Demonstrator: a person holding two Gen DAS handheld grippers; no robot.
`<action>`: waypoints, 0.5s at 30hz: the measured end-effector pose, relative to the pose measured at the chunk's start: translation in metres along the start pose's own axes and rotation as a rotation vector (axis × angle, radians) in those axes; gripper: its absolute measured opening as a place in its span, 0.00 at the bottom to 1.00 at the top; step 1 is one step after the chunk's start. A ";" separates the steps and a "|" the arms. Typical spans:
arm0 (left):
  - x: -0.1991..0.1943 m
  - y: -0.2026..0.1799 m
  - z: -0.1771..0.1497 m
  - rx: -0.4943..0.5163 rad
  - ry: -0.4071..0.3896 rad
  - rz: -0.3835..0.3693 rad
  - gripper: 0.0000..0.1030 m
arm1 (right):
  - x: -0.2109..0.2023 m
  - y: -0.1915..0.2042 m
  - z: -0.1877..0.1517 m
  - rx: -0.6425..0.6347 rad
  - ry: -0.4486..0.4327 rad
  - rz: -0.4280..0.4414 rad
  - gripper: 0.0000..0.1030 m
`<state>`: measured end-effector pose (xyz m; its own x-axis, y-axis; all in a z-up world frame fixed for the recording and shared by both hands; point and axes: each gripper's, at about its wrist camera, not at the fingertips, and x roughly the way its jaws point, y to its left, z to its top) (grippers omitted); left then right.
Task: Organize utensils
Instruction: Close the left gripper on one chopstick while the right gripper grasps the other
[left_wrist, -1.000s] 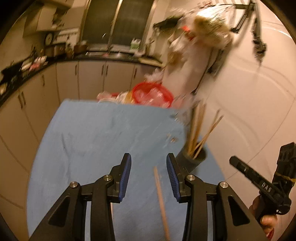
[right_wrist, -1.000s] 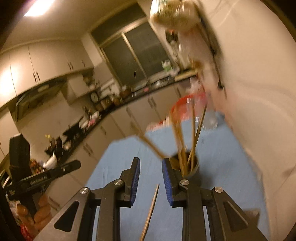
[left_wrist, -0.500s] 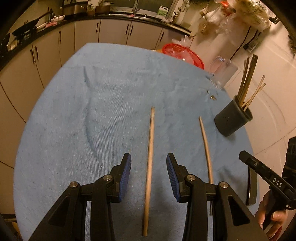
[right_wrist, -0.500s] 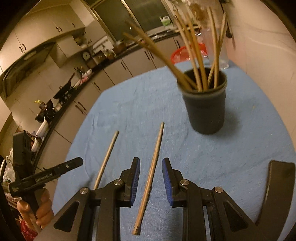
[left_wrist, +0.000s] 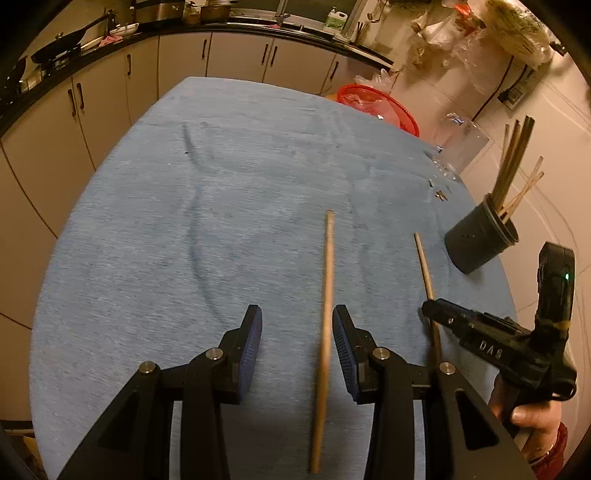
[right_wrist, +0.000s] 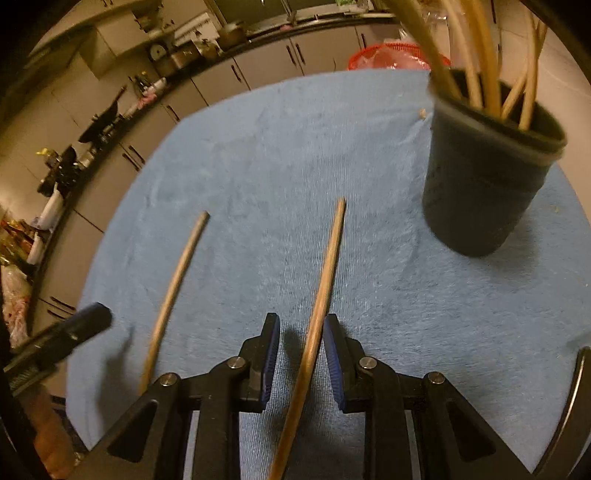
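tongs both straddling a chopstick flat on the blue worktop (left_wrist: 147, 258), left tongs (left_wrist: 297, 345) open around one chopstick (left_wrist: 325, 295), right tongs (right_wrist: 301, 350) closing around the other (right_wrist: 325, 266), best squeezed squarely, then lifted toward the dark holder (right_wrist: 480, 184).

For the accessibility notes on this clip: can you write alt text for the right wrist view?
The right claw straddles a wooden chopstick lying on a blue cloth, its jaws closing but not yet pressing it. A second chopstick lies to the left, near the tip of the left claw; a dark cup of chopsticks stands upper right.
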<state>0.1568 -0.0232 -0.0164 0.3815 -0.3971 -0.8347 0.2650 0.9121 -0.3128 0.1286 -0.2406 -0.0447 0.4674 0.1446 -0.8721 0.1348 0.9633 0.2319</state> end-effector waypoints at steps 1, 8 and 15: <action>0.001 0.002 0.001 0.000 0.001 0.003 0.39 | 0.000 0.004 -0.002 -0.023 -0.009 -0.014 0.22; 0.017 0.004 0.011 0.021 0.028 0.012 0.39 | 0.000 0.040 -0.010 -0.187 0.053 0.044 0.22; 0.029 -0.001 0.025 0.020 0.039 0.011 0.39 | 0.013 0.045 0.025 -0.154 0.039 0.017 0.22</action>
<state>0.1904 -0.0381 -0.0291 0.3497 -0.3823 -0.8553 0.2790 0.9140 -0.2944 0.1620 -0.2012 -0.0347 0.4340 0.1669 -0.8853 -0.0094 0.9835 0.1808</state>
